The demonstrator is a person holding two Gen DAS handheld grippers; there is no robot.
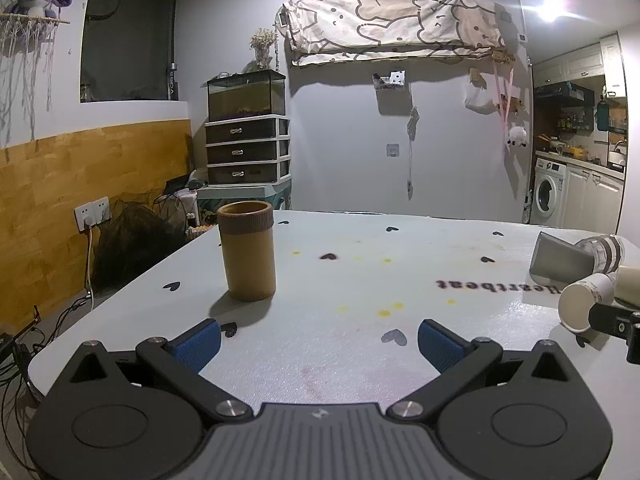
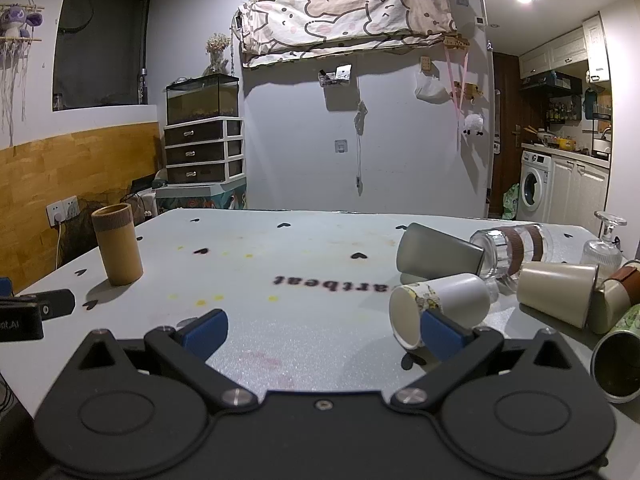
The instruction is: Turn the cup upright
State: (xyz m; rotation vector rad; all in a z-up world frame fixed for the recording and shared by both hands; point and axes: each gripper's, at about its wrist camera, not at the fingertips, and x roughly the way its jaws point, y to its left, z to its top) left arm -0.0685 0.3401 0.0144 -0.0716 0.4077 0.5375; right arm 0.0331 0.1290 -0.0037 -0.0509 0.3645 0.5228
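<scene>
**Right claw lines up on the tipped paper cup**

White foam sheeting dotted with dark hearts covers the desk (image 2: 320, 320), with a fish tank (image 2: 202, 98) on a stack of drawers against the far wall.

Farthest left, ahead and to the left of the left claw (image 1: 319, 342), a brown bamboo cup (image 1: 247, 250) already stands upright, mouth up, well clear of the fingers. That claw is spread wide and holds nothing.

Next comes the right claw (image 2: 323, 332), likewise spread and empty. Its right blue pad (image 2: 440, 330) sits just in front of the white paper cup (image 2: 440, 306), which lies on its side with the open mouth facing the camera and slightly left. Whether pad and cup touch cannot be told.

Behind and to the right of that cup lies a heap of other tipped vessels: a grey tumbler (image 2: 438, 254), a clear glass jar (image 2: 510, 248), a cream cup (image 2: 556, 294) and a green printed can (image 2: 618, 360).

By the look of it, this is the approach step: nothing is gripped yet. Next, the right claw would need to shift right so the paper cup sits between both pads, close gently on its thin wall, then rotate it mouth up.
</scene>
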